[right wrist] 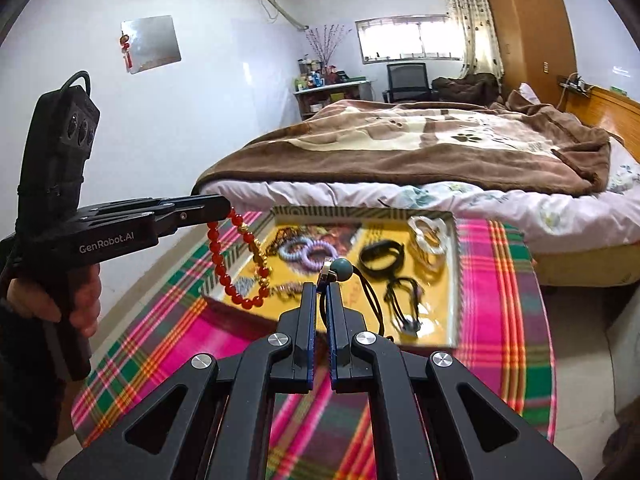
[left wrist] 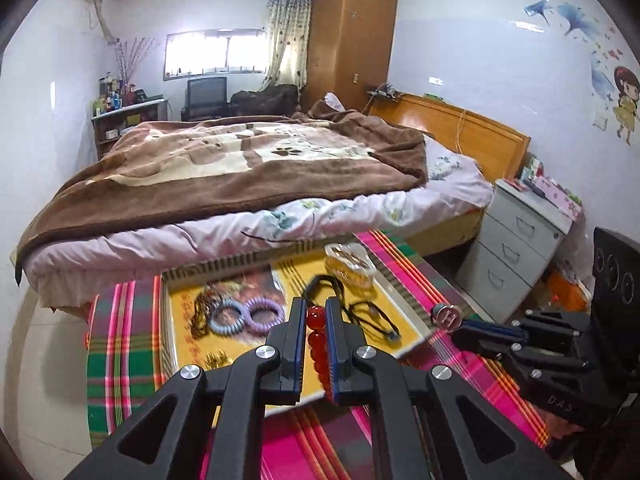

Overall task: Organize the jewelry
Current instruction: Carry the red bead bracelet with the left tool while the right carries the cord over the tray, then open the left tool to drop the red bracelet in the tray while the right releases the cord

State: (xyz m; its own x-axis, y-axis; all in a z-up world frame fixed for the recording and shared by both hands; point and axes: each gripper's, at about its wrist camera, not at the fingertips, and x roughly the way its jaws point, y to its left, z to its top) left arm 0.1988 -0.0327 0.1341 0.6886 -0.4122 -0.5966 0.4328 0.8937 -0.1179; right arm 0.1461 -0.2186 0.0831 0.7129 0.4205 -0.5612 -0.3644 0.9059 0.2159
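Tray (right wrist: 454, 280) on the cloth-covered table (right wrist: 504, 304), ahead of both grippers; bed (right wrist: 400, 148) behind it. In tray: coiled hair ties (right wrist: 298, 254) left of centre, cords (right wrist: 400, 300) to their right, clear box (right wrist: 428, 232) at the far right corner.

Daylight pours in from the window (left wrist: 216, 54) on the far wall, blown out nearly white, and the pale walls spread it evenly, so the room is bright with soft, faint shadows. Both views bend hard at the edges, with dark corners and curved walls. The hair ties (left wrist: 244, 314) in the tray (left wrist: 176, 320) look smeared and blurry. Glare sits on the glossy wall panel (right wrist: 152, 42).
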